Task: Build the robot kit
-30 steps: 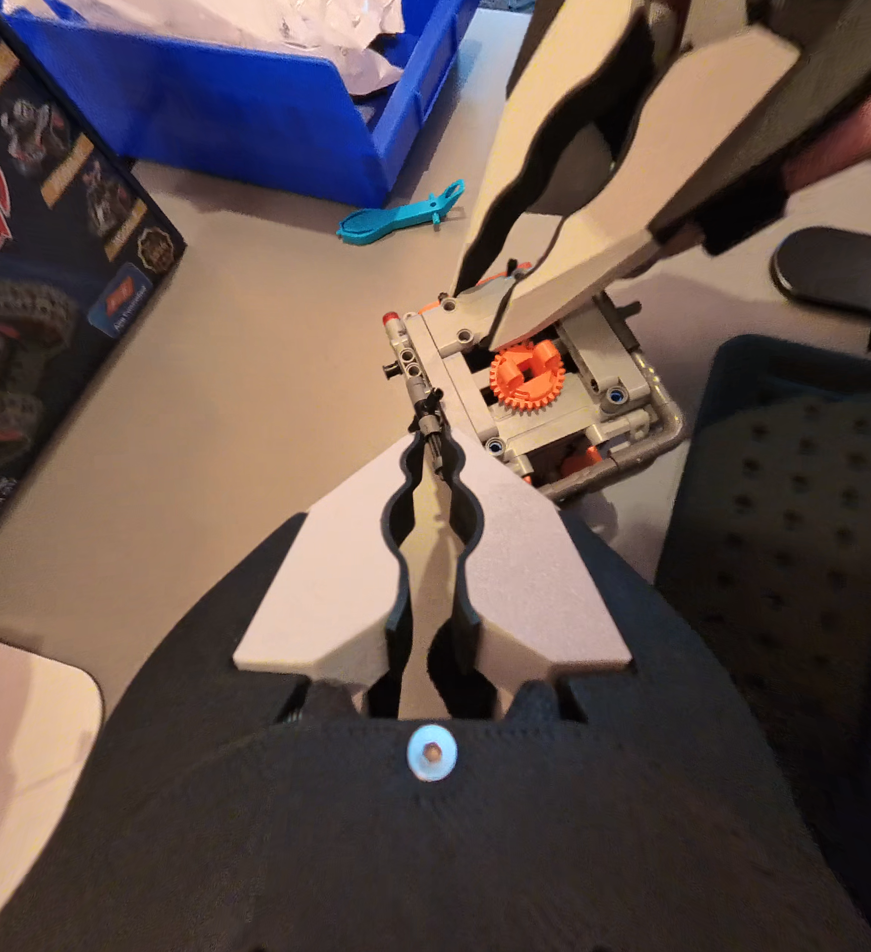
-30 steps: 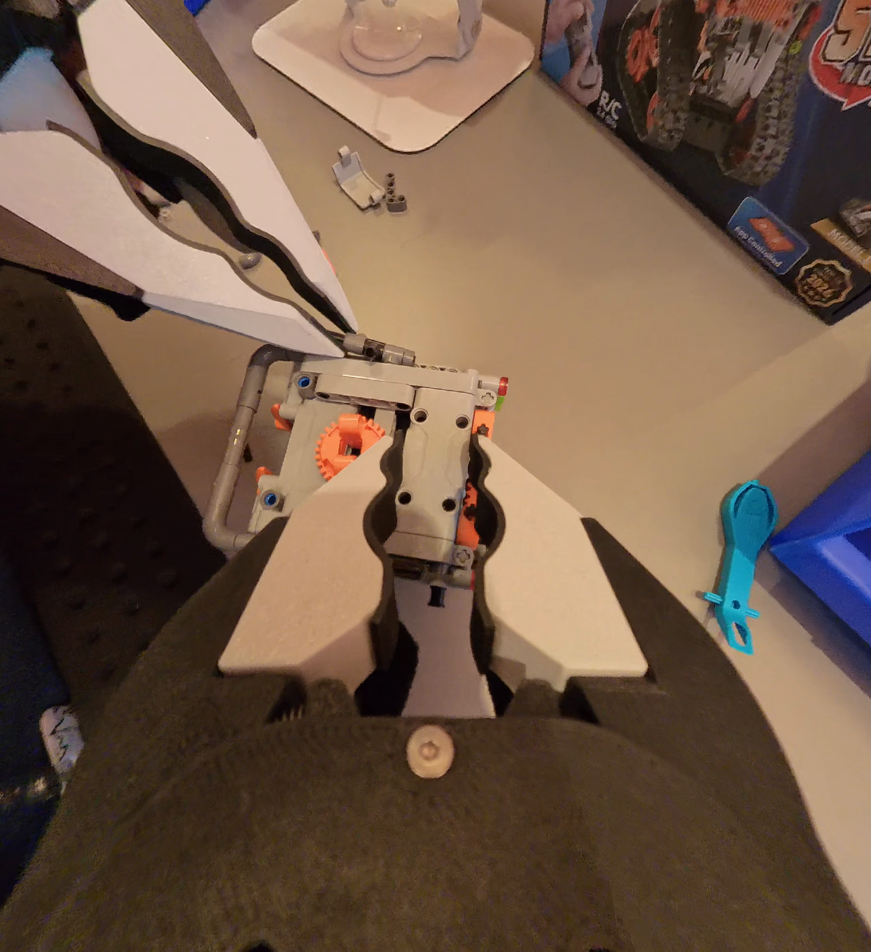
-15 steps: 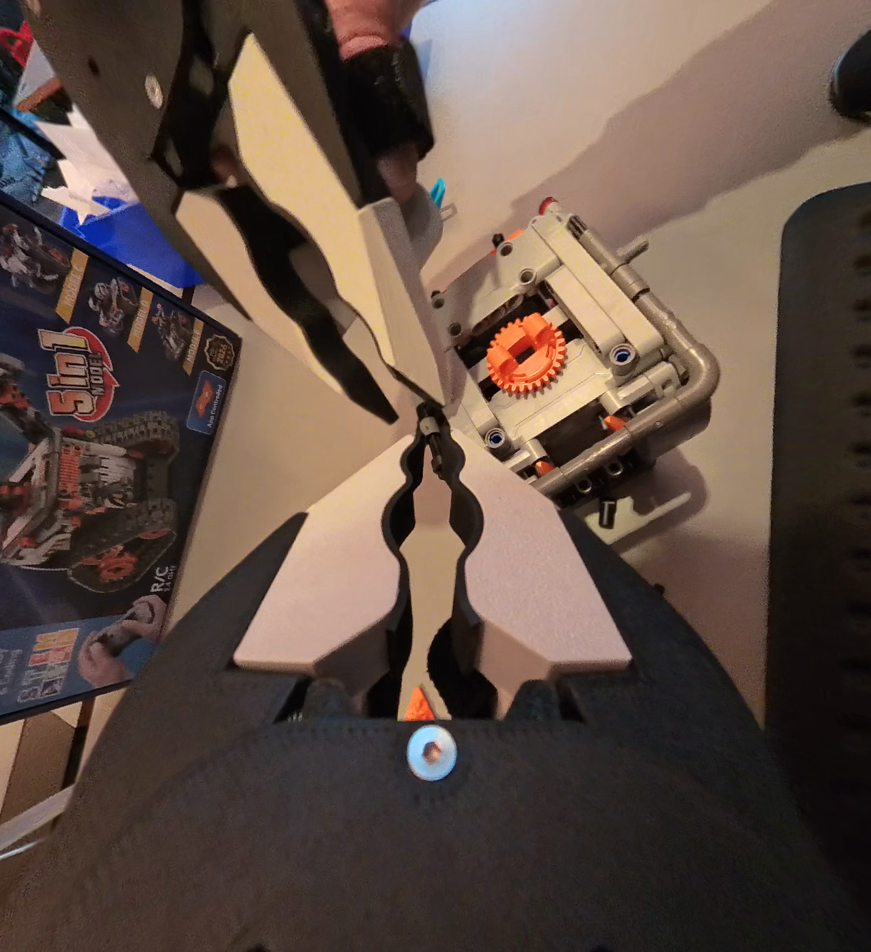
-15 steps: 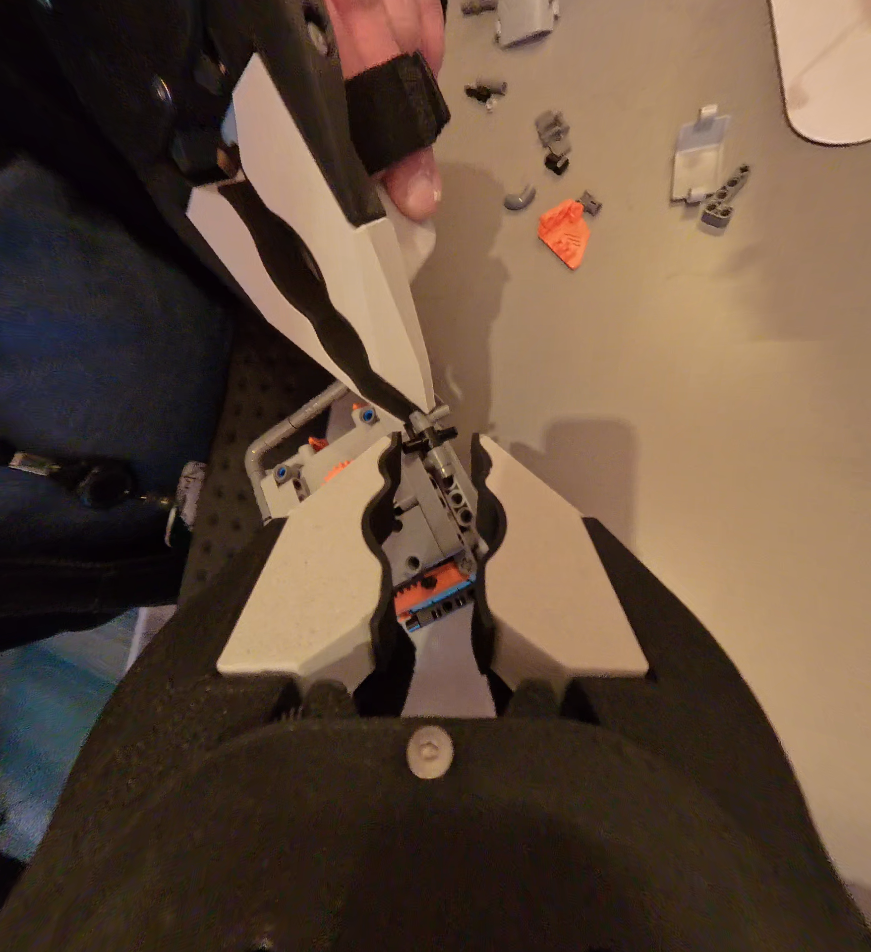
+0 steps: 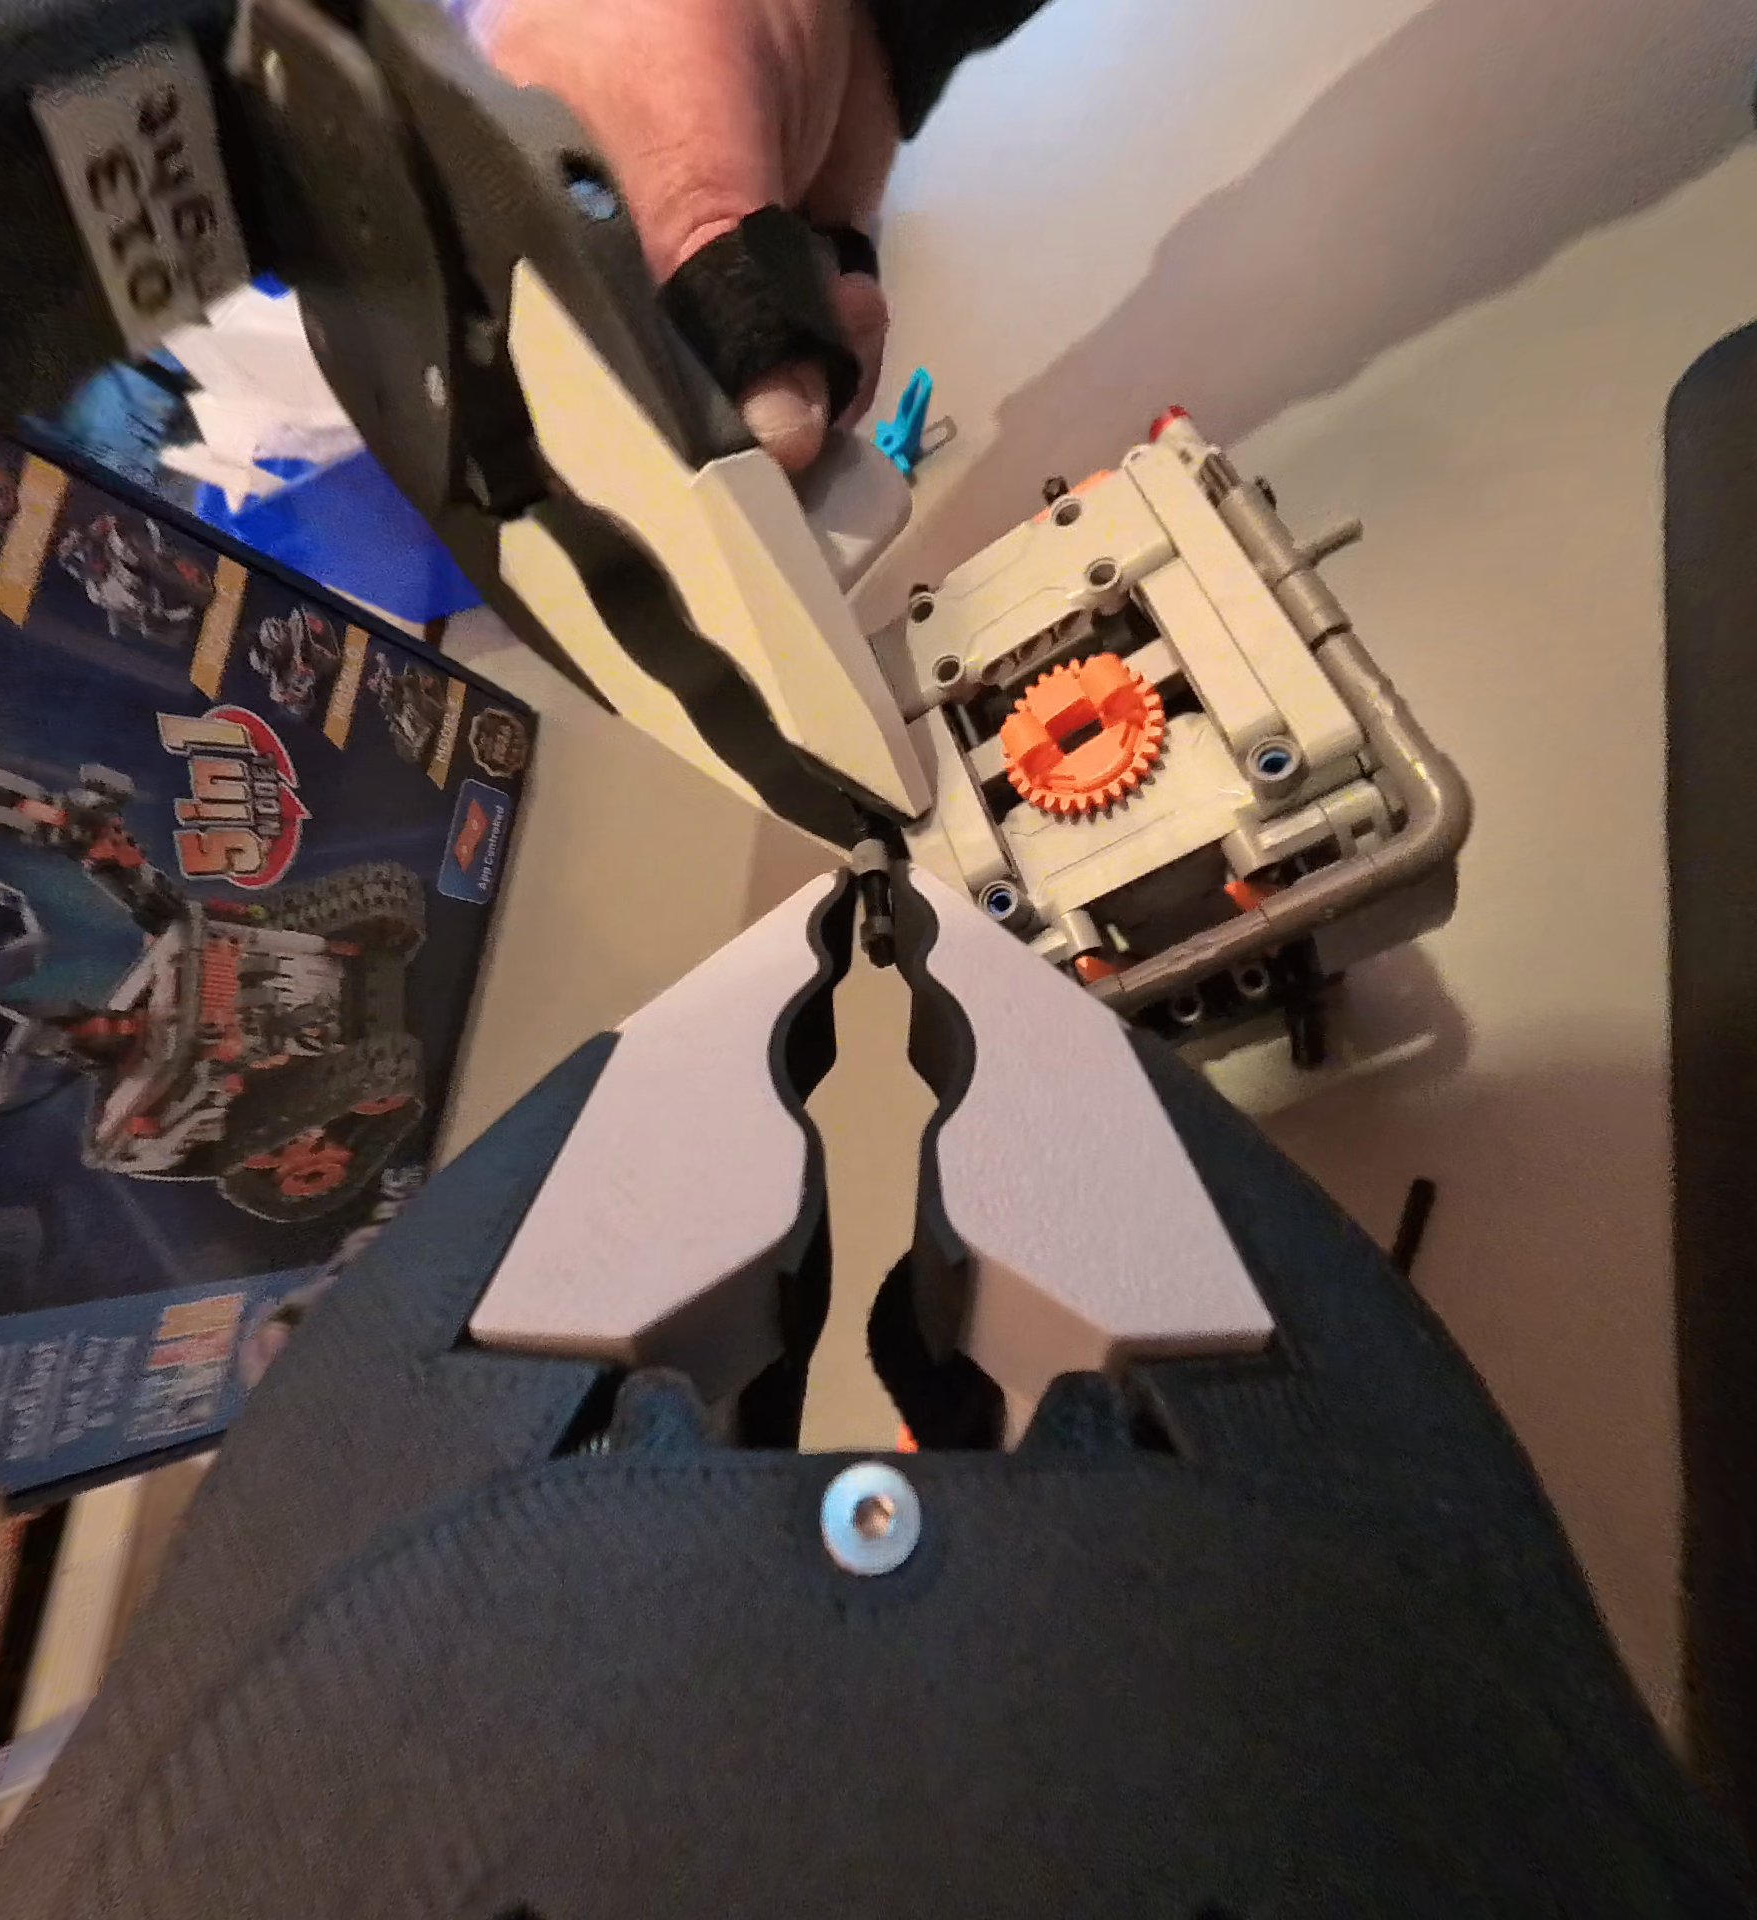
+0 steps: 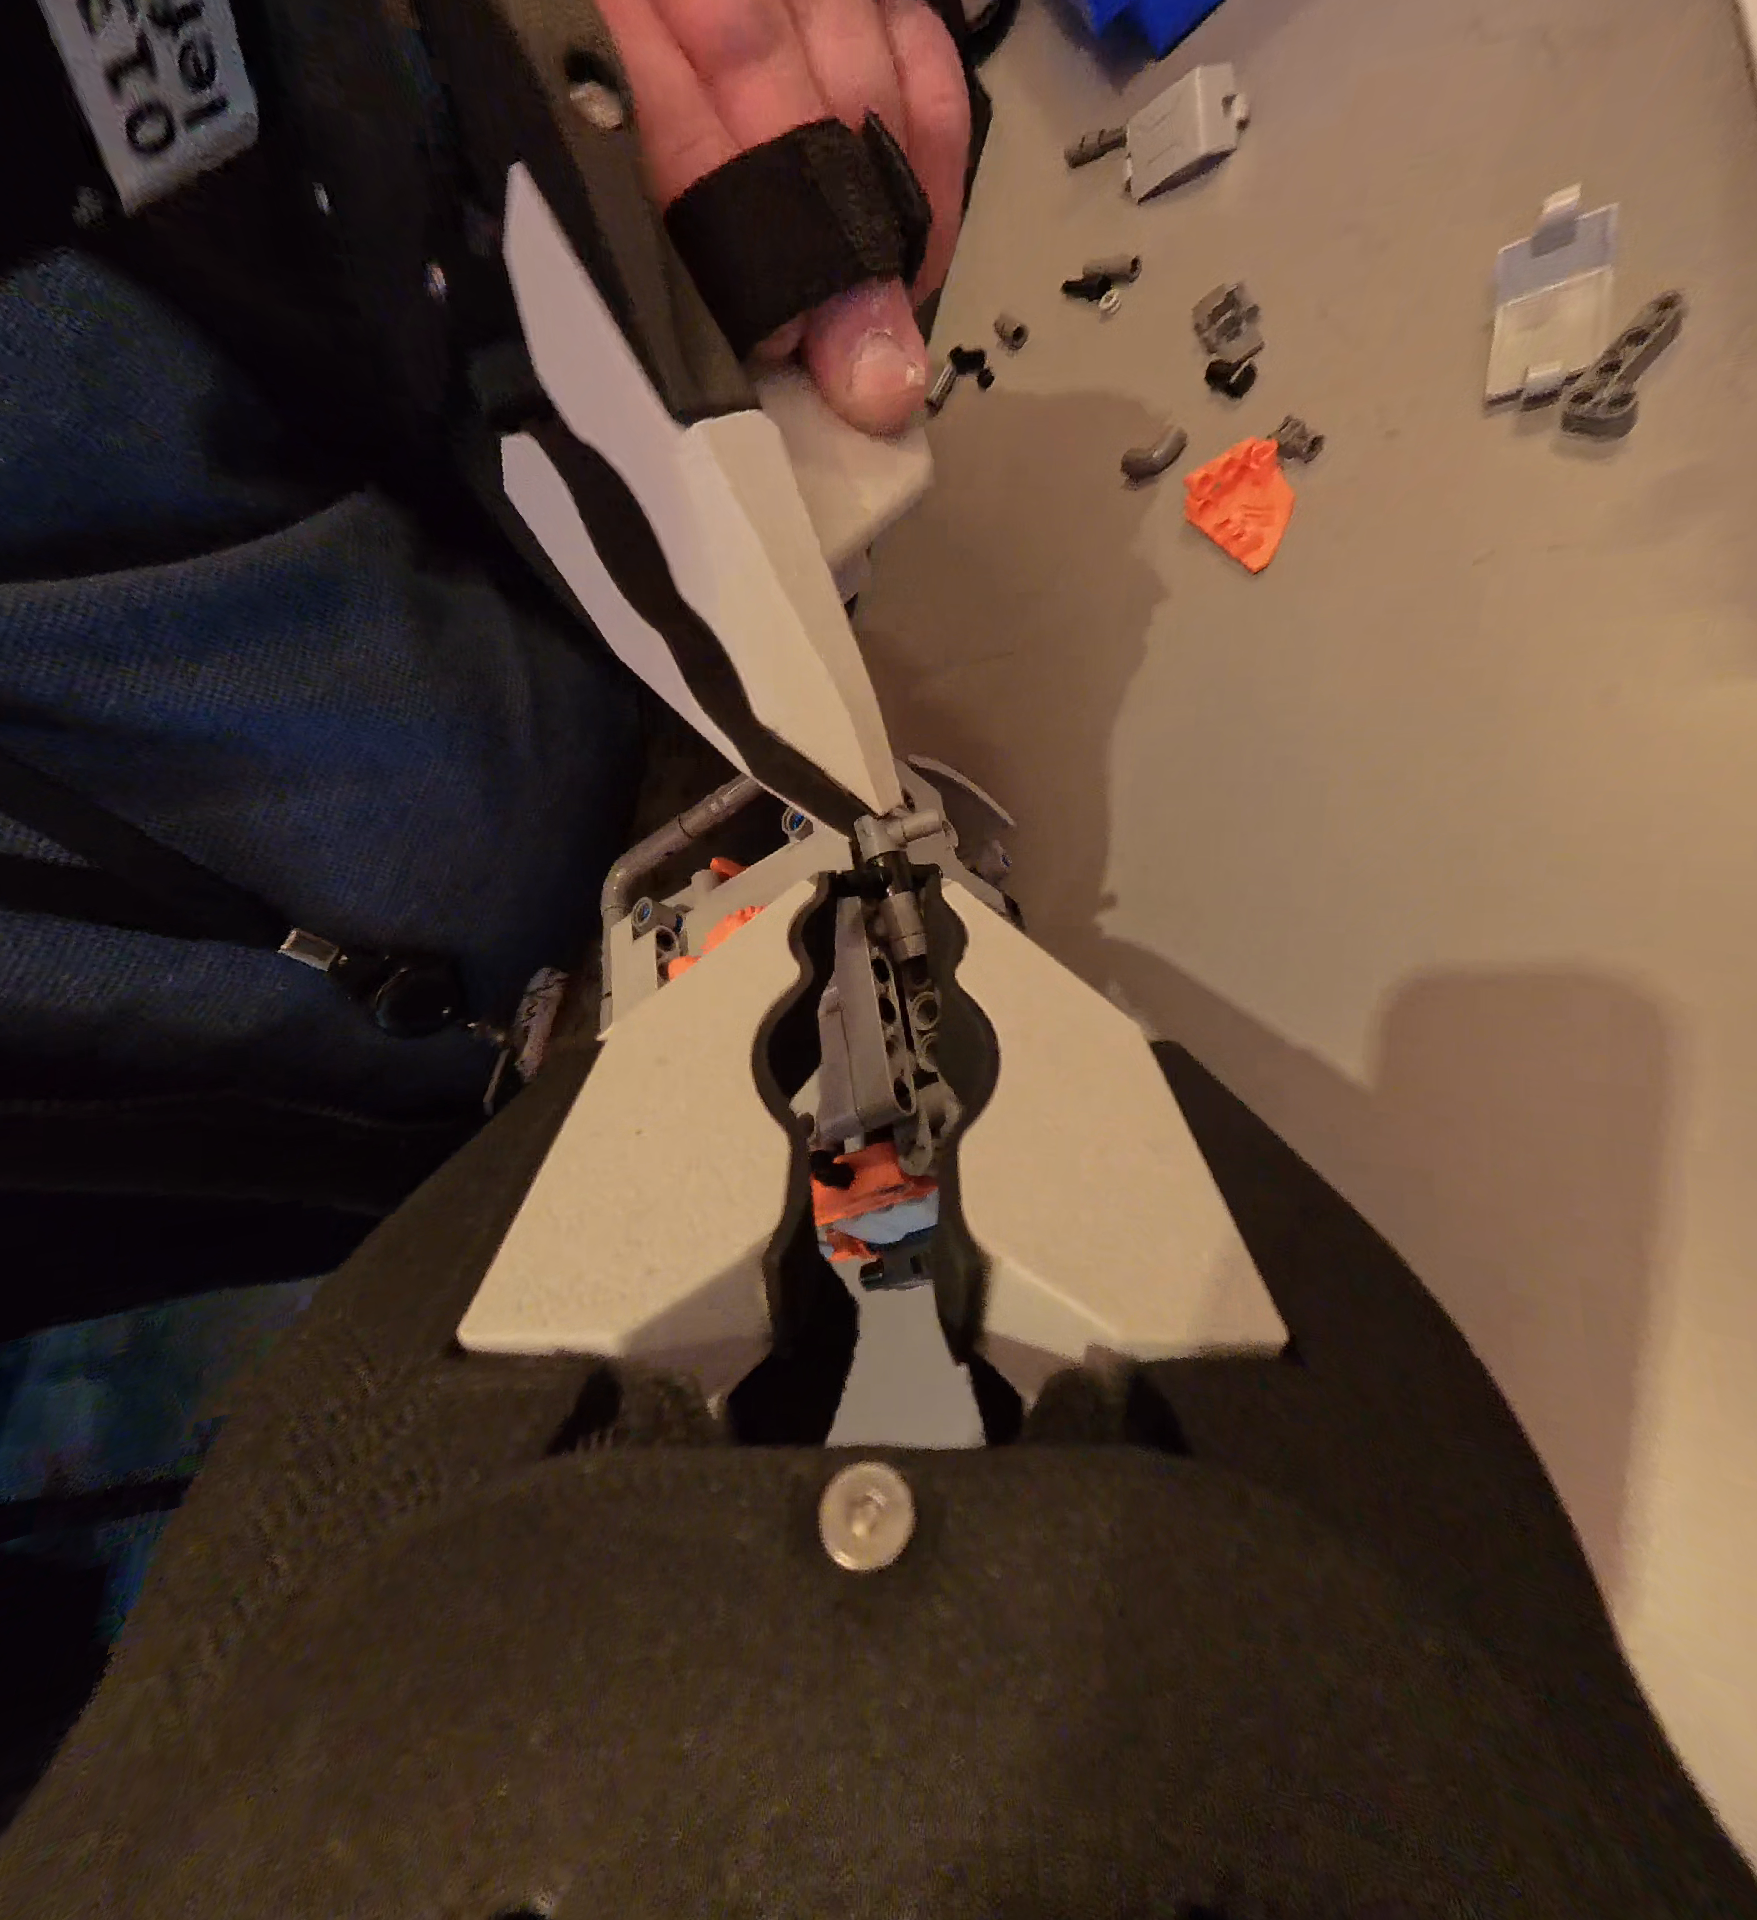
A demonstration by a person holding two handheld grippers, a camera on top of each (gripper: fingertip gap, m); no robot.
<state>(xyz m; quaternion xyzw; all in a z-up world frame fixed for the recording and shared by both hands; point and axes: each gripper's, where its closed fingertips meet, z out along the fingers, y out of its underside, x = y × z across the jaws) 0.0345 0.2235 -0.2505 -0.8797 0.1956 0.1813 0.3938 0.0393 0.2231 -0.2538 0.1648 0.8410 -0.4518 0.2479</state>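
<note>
Left tool (image 5: 872, 899) pinched nearly closed on a small grey-and-black pin (image 5: 872, 902) at the very fingertips. Right tool (image 6: 879, 883) clamped around one grey beam edge of the brick block (image 5: 1180, 748), a grey frame with an orange gear (image 5: 1082, 750) set in its middle and a bent grey tube along one side. Block lifted clear of the bench (image 5: 1476, 468), tilted, casting a shadow below it.

Pin held right against the corner of the block, end-on to the beam gripped by the right tool; in the right wrist view, pin (image 6: 889, 836) touching the top of that beam, tips of both tools meeting there. Cannot tell whether seated in a hole or only resting against it.

Judged from the layout: frame and gear already built up, pin brought to its corner, pressing home seemingly unfinished.

Scattered on the bench beyond: an orange wedge piece (image 6: 1240, 504), grey plates (image 6: 1549, 301), several small dark connectors. Dark printed box (image 5: 178, 883) lying to the left, a blue bin (image 5: 354, 520) behind it, a small teal tool (image 5: 905, 416) farther off.
</note>
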